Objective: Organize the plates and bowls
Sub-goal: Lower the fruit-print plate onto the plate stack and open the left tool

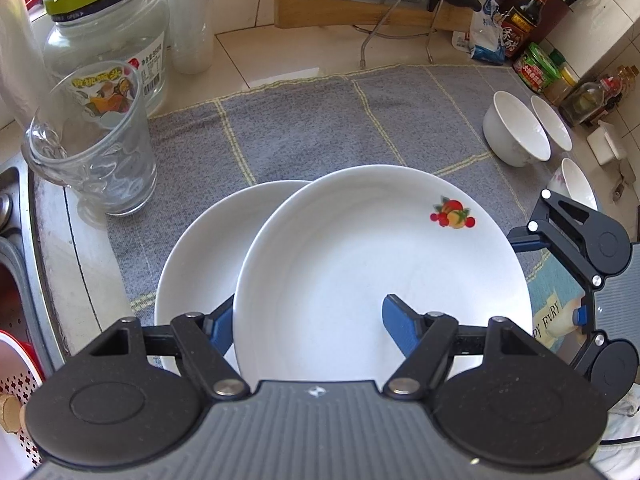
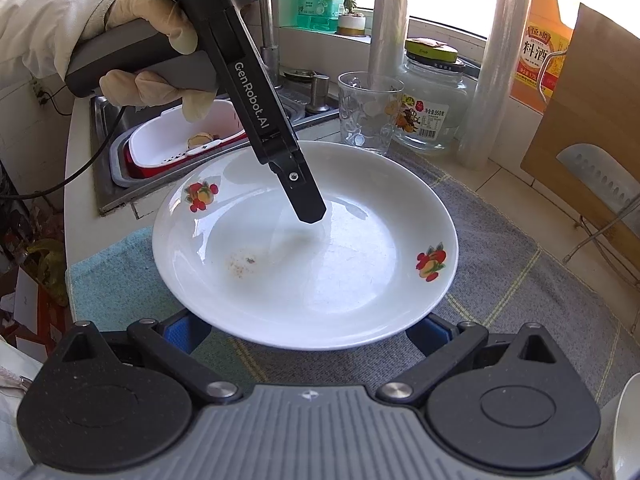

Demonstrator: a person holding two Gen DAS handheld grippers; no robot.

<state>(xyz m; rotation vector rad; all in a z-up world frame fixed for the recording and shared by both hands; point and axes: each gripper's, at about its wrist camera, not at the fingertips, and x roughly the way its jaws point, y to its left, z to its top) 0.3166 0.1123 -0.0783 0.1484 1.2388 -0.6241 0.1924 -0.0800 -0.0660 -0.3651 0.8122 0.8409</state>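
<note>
Clear glass tumbler [image 1: 94, 148] at frame left; at centre the left gripper [image 1: 308, 328] is clamped on the rim of a white fruit-print plate [image 1: 380, 264], overlapping a plain white plate [image 1: 200, 256]. Stacking step seems underway; next, centre and lower it. Right gripper [image 2: 308, 330] at bottom: fingers apart, straddling the plate's near edge w/o pressing.

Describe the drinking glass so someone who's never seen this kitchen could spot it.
Find the grey checked towel on the counter. At its corner nearest the sink stands a clear glass. Unlike the green-lidded jar behind it, it is open-topped, with a cartoon print near the rim.
</note>
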